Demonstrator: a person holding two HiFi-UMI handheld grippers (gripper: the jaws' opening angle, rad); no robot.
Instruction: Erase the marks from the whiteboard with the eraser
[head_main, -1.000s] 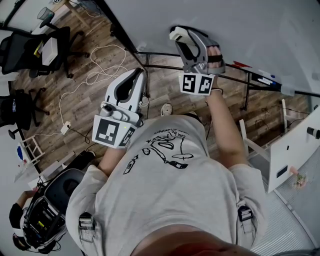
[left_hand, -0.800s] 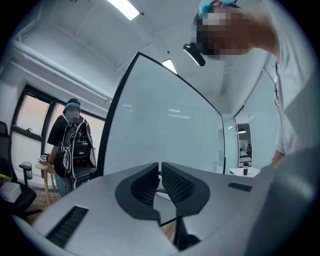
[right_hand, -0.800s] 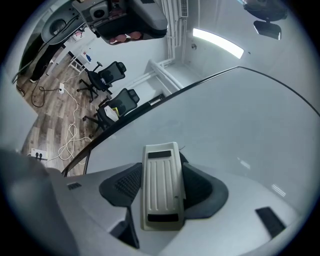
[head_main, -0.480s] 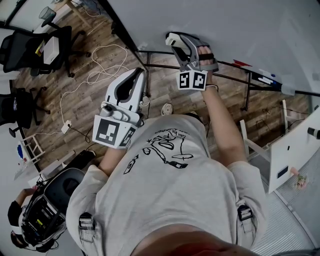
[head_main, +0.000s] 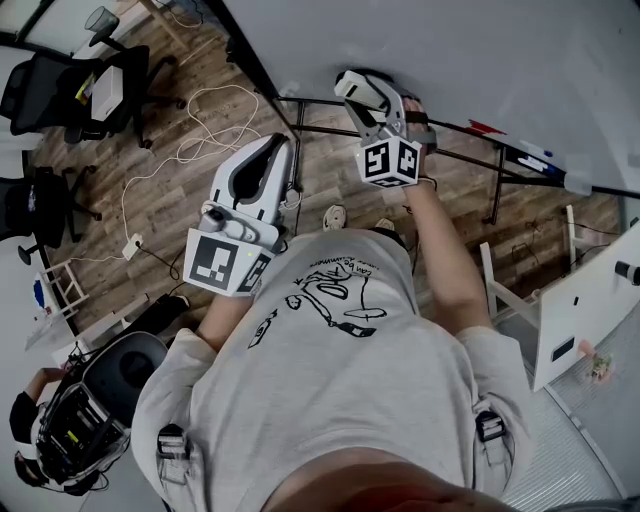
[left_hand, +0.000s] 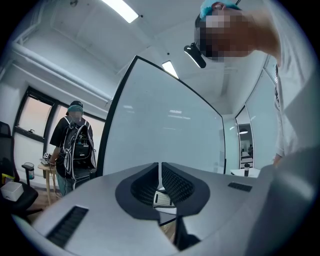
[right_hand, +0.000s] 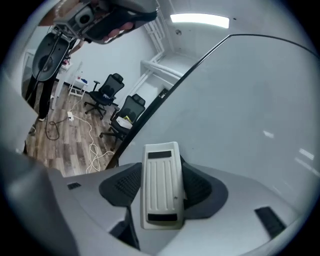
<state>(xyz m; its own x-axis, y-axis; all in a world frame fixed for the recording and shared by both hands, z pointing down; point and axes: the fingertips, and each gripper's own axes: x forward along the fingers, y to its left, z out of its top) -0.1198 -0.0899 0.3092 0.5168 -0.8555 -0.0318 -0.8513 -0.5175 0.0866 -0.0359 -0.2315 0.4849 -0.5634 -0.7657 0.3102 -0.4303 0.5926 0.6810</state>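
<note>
Right hand-held gripper (right_hand: 161, 172) clamped on the eraser (right_hand: 160, 195), held up at the whiteboard (right_hand: 240, 115), 12 o'clock in head view. Left hand-held gripper (left_hand: 160, 175): jaws narrow, closed together, at its 8 o'clock.

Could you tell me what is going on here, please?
A person stands at a whiteboard with a gripper in each hand. The right gripper is shut on a white eraser and holds it up at the board's lower part; whether it touches the surface is unclear. No marks show on the stretch of board in view. The left gripper is shut and empty, held in front of the person's chest, away from the board.
</note>
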